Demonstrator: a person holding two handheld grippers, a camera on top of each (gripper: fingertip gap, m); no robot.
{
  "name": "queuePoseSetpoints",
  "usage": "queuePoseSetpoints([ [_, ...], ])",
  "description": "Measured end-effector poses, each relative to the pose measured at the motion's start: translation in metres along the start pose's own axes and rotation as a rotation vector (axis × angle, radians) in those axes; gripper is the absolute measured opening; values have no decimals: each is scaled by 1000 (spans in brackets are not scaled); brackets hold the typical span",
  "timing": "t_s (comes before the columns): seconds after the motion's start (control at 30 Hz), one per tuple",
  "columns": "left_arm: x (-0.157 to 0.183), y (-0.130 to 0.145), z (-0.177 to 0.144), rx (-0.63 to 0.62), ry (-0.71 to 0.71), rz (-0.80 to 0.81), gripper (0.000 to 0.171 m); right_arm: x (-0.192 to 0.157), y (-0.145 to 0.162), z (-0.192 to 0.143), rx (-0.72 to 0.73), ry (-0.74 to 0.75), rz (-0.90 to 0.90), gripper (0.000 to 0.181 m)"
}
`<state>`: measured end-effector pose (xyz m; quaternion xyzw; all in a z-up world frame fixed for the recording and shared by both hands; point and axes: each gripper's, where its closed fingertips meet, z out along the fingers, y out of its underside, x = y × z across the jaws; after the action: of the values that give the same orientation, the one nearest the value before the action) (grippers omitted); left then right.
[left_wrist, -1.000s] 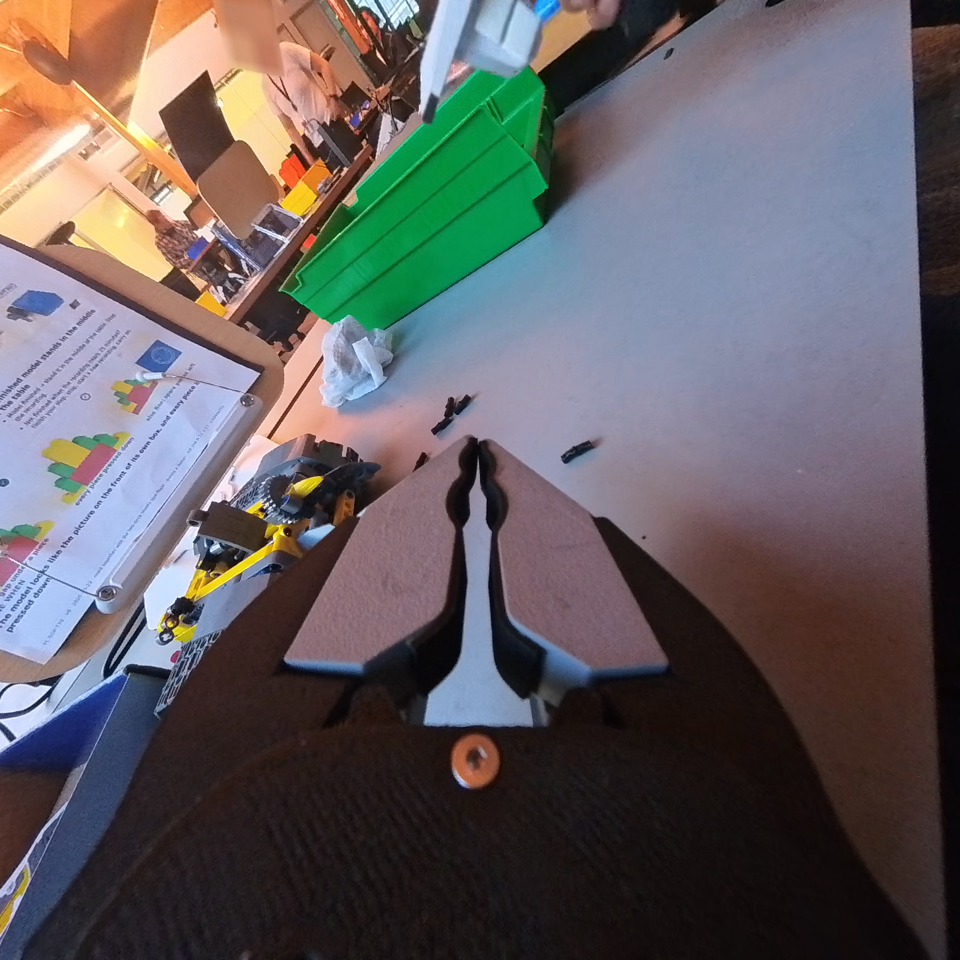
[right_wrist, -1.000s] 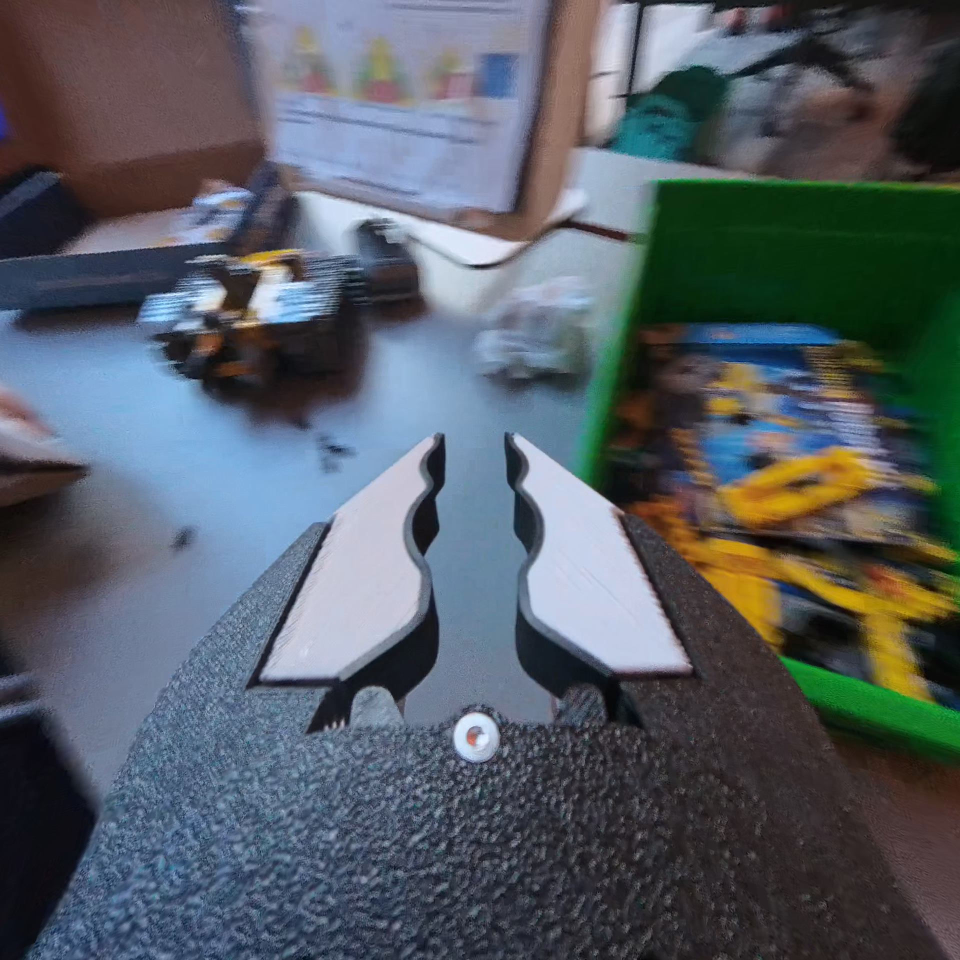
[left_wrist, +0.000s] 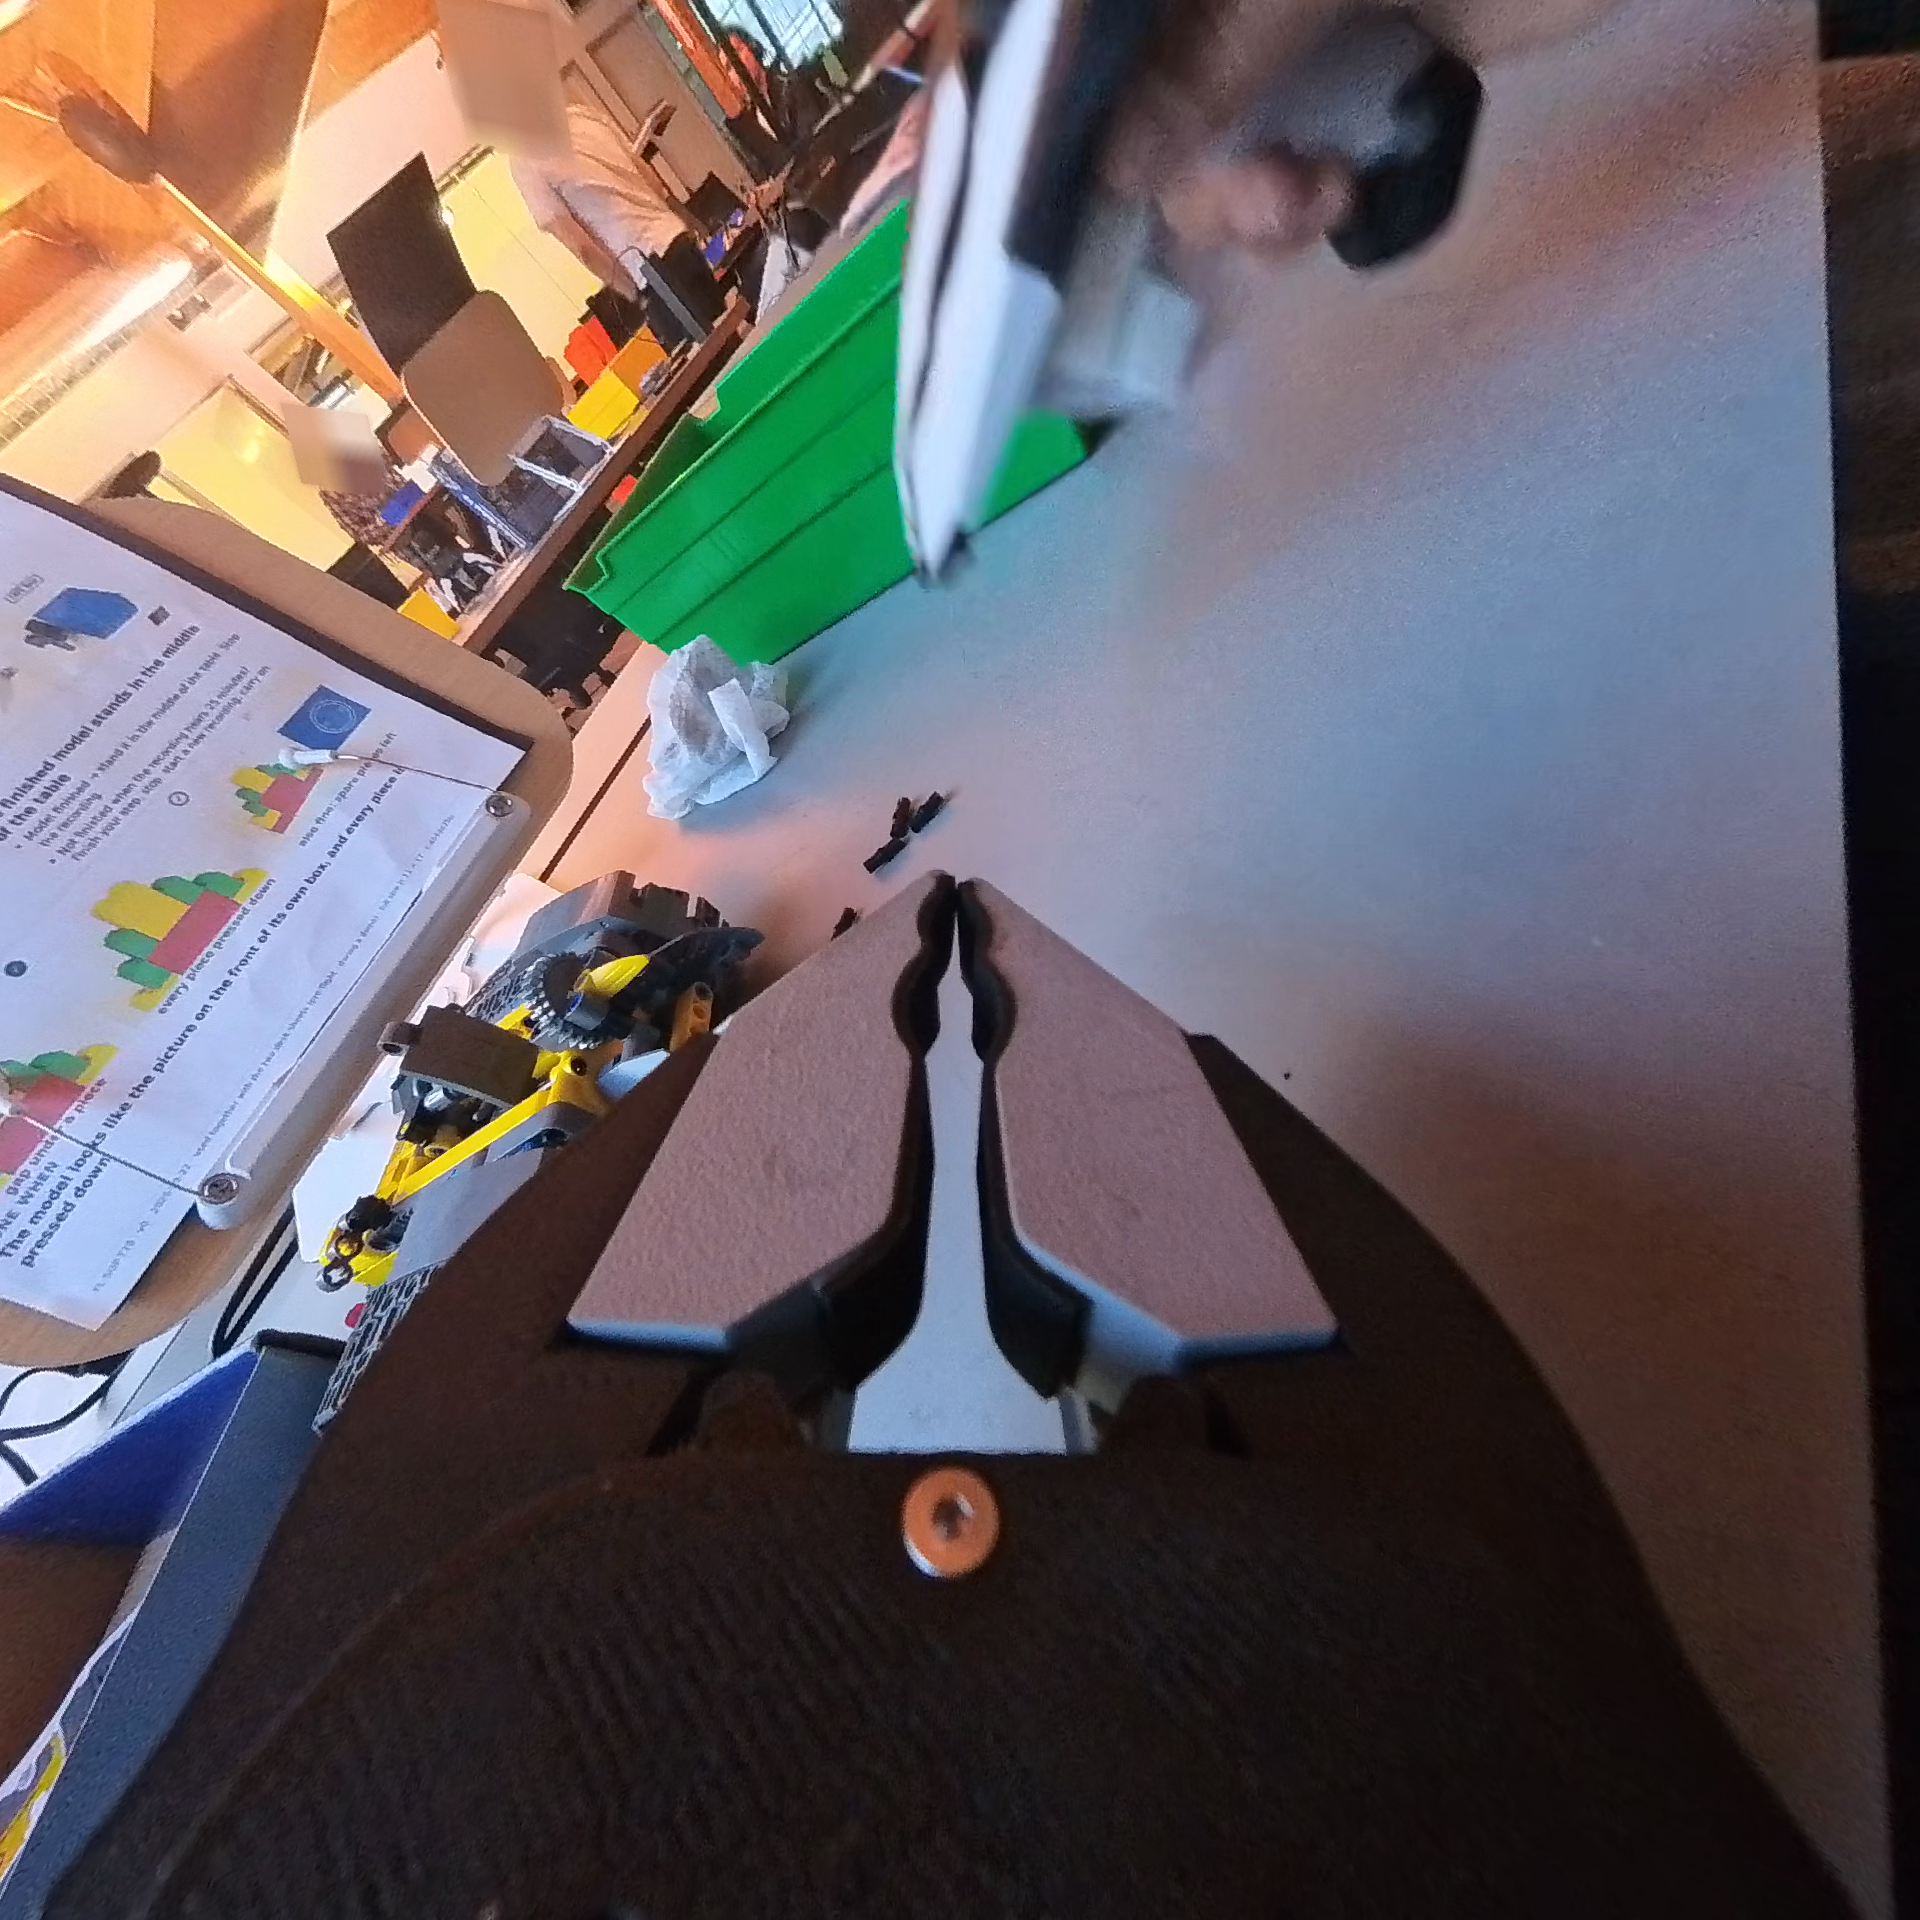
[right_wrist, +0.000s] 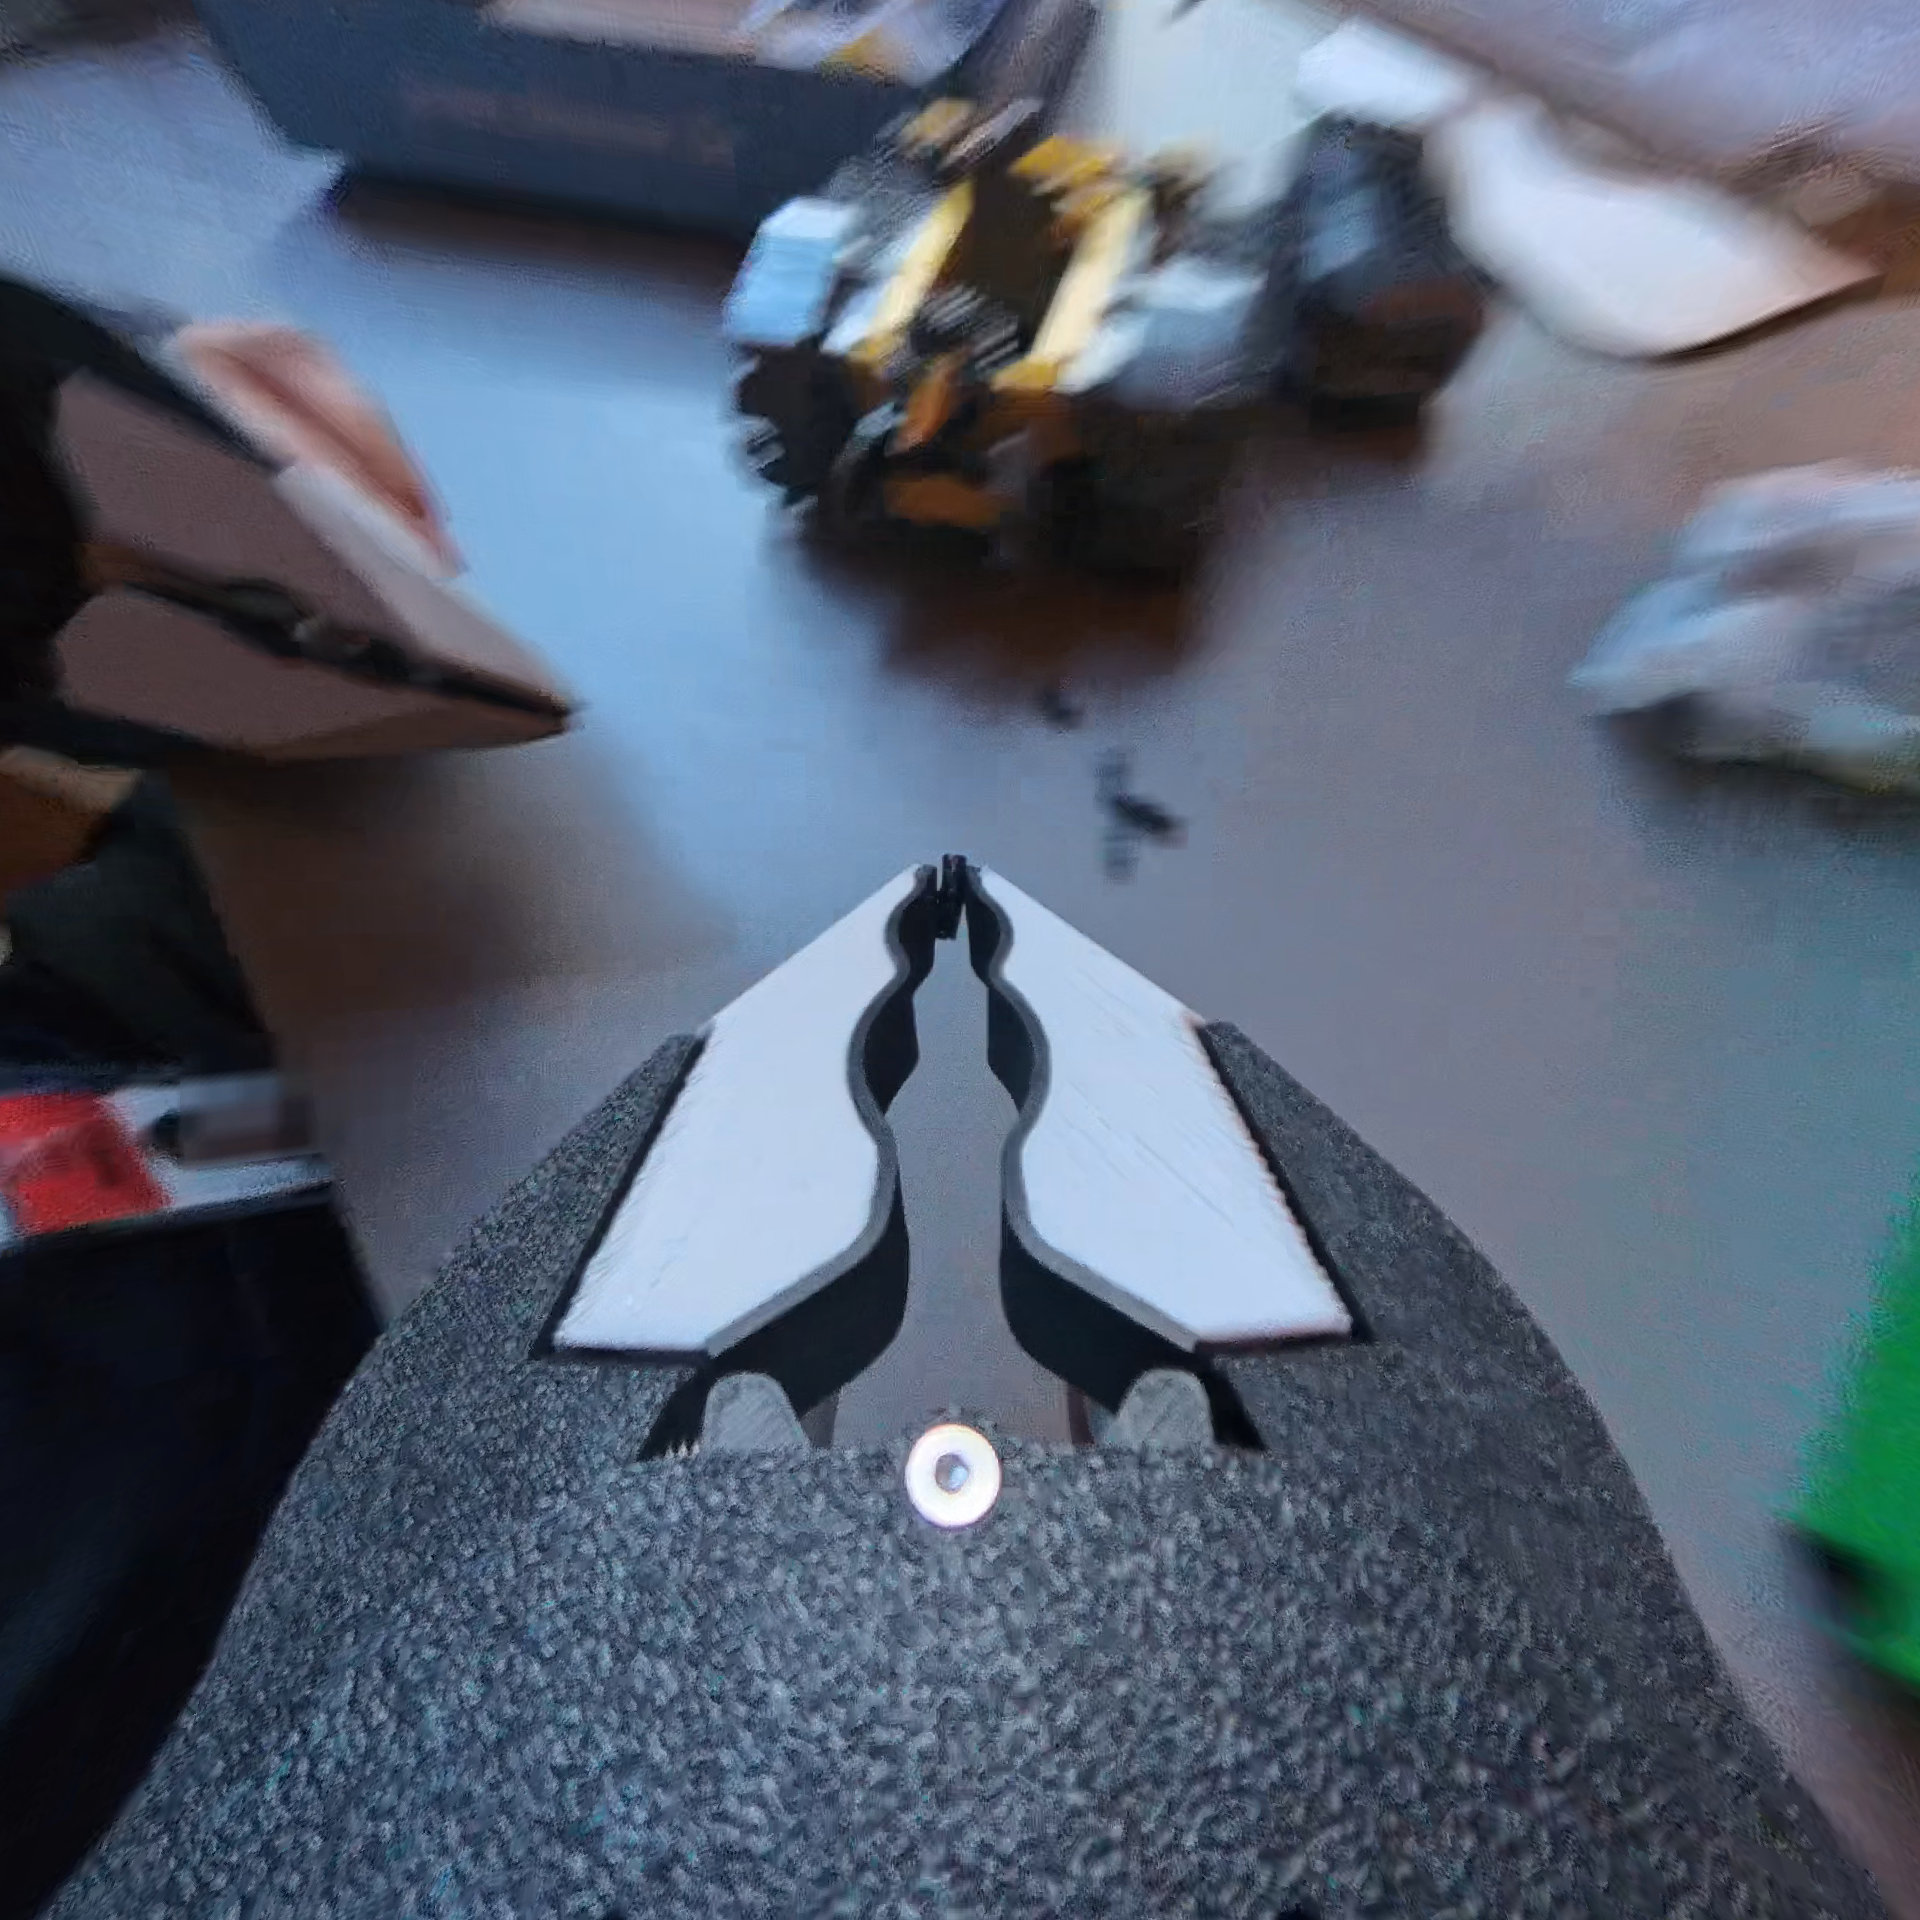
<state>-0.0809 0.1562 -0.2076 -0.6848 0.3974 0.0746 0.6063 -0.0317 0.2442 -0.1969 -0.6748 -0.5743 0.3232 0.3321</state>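
Observation:
My left gripper (left_wrist: 954, 888) is shut and empty, low over the grey table (left_wrist: 1455, 831). A yellow, black and grey brick model (left_wrist: 540, 1039) stands just to its left. My right gripper (right_wrist: 948, 883) is shut on a small black pin (right_wrist: 948, 871) held at its tips above the table. It shows blurred in the left wrist view (left_wrist: 935, 545), above and beyond the left gripper. The left gripper (right_wrist: 540, 712) shows at the left in the right wrist view. The model (right_wrist: 1039, 343) lies ahead of the right gripper. A few loose black pins (left_wrist: 909, 816) (right_wrist: 1132, 810) lie on the table between the grippers and the model.
Crumpled white paper (left_wrist: 712, 727) (right_wrist: 1766, 644) lies beyond the pins. Stacked green bins (left_wrist: 790, 499) stand at the far side, and one bin's edge (right_wrist: 1870, 1455) shows at the right. A board with a printed sheet (left_wrist: 208, 883) and a blue-grey box (left_wrist: 156, 1455) stand at the left. My hands' fingertips stand some 10 cm from each other.
My right gripper has swung from the green bin to the middle of the table and shut on a black pin. The pin that lay right of my left gripper's tips is gone.

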Motion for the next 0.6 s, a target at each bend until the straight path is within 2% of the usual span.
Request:
queuePoseSetpoints([
  [0.1,0,0,0,0,-1,0,0,88,-31,-57,121,272,20,3],
  [0.17,-1,1,1,-9,-4,-9,0,149,-35,-93,146,440,58,3],
  [0.23,-2,5,3,-35,9,-40,0,200,-21,-112,105,537,128,4],
  [0.27,-3,7,4,-55,18,-63,0,218,-10,-114,65,549,175,4],
  [0.3,-4,11,7,-80,28,-88,4,228,2,-111,20,527,222,12],
  [0.33,-4,16,10,-115,44,-119,10,230,12,-104,-15,487,262,21],
  [0.4,-4,24,19,-185,91,-209,25,226,22,-93,-31,442,278,23],
  [0.47,-8,26,30,-206,129,-320,29,218,26,-88,-39,459,243,23],
  [0.6,-20,25,55,-256,173,-420,32,177,1,-84,74,467,133,15],
])
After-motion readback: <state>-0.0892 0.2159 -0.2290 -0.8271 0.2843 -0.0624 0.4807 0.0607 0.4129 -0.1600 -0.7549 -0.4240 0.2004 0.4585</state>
